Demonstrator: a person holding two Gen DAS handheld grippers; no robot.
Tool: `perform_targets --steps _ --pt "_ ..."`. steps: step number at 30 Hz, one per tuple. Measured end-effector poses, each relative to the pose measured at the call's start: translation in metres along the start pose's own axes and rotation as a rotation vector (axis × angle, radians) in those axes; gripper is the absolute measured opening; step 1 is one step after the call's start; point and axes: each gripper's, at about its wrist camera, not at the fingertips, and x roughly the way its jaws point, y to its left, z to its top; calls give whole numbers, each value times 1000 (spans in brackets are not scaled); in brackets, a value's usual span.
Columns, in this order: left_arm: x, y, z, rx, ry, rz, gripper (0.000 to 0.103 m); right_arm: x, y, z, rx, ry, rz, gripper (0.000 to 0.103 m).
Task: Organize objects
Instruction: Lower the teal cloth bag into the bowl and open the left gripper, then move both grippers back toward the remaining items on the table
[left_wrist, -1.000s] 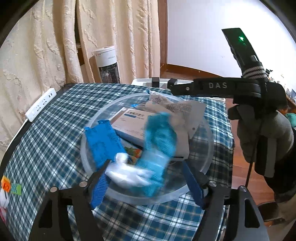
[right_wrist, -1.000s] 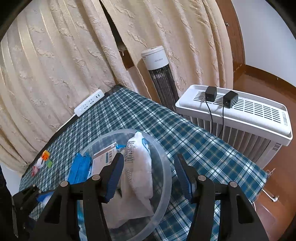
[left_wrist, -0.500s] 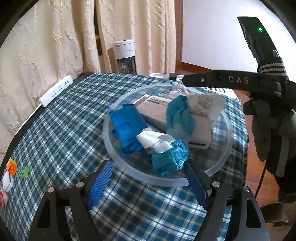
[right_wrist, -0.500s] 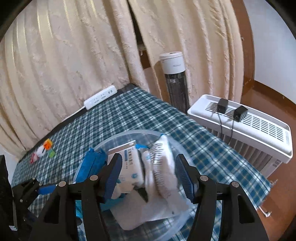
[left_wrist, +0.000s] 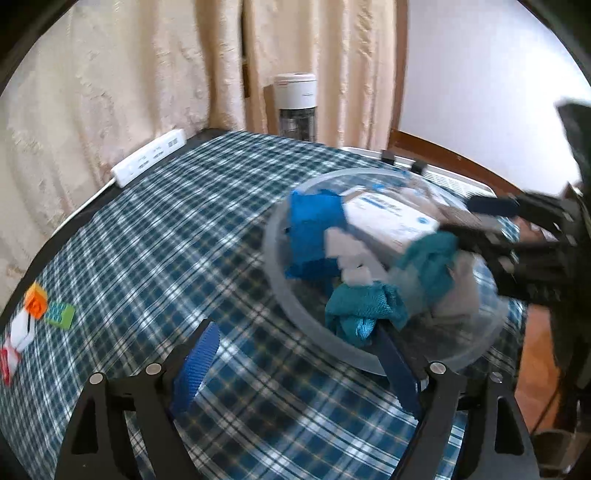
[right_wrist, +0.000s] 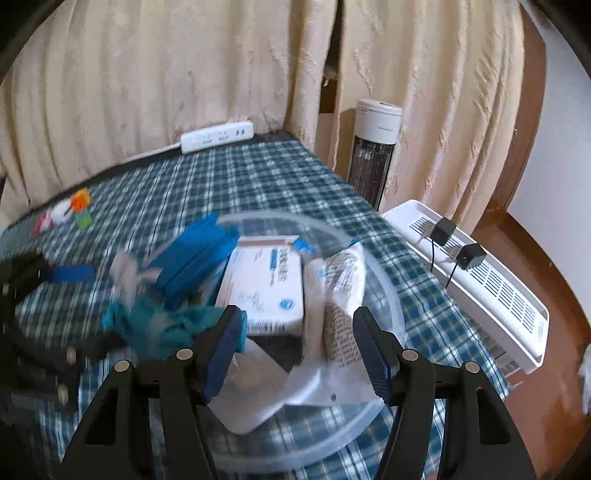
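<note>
The bowl (left_wrist: 369, 363) of items is sitting on the tabletop (left_wrist: 166, 240), being flanked just ahead by the empty, opening left hand-held gripper (left_wrist: 295, 365); the right hand-held gripper (right_wrist: 297, 354), apart and empty, is being held over its near rim

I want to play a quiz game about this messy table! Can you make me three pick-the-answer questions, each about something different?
1. Where is the white power strip?
A. inside the bowl
B. at the far edge of the table, by the curtain
C. on the floor

2. What colour is the checked tablecloth?
A. red and yellow
B. plain black
C. blue and white

3. Is the left hand-held gripper holding anything?
A. no, nothing is between its fingers
B. yes, the white box
C. yes, the power strip

Answers:
1 B, it lies along the table's back edge below the cream curtain.
2 C, the plaid shows blue and white lines.
3 A, its jaws are opening over bare cloth beside the clear round plastic bowl.
</note>
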Motion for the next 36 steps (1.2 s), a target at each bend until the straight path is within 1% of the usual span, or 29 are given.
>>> perform_targets --steps 4,7,9,11,15,17,22,24,29,36 --pt "2 14 0 -60 4 25 89 -8 17 -7 -67 21 3 64" --pt "2 16 0 -69 -1 36 90 -12 26 -13 -98 29 -14 64" --pt "1 14 -1 -60 -6 42 90 -13 25 -12 -82 29 -25 64" --pt "-2 13 -3 -53 -9 31 90 -16 21 -9 -47 21 -30 64" --pt "-10 15 -7 -54 -24 17 92 -29 15 1 16 -36 -45 64" --pt "-16 19 -8 -67 -31 15 92 -34 15 7 47 -66 -37 64" --pt "-27 33 -12 -107 -49 24 95 -41 26 19 82 -114 8 66" --pt "-31 41 -16 -125 -52 35 96 -41 34 23 95 -123 45 67" --pt "-37 66 -29 -185 -46 72 96 -35 57 31 109 -121 137 67" --pt "-49 106 -52 -279 -35 136 96 -27 103 45 90 -117 263 67"
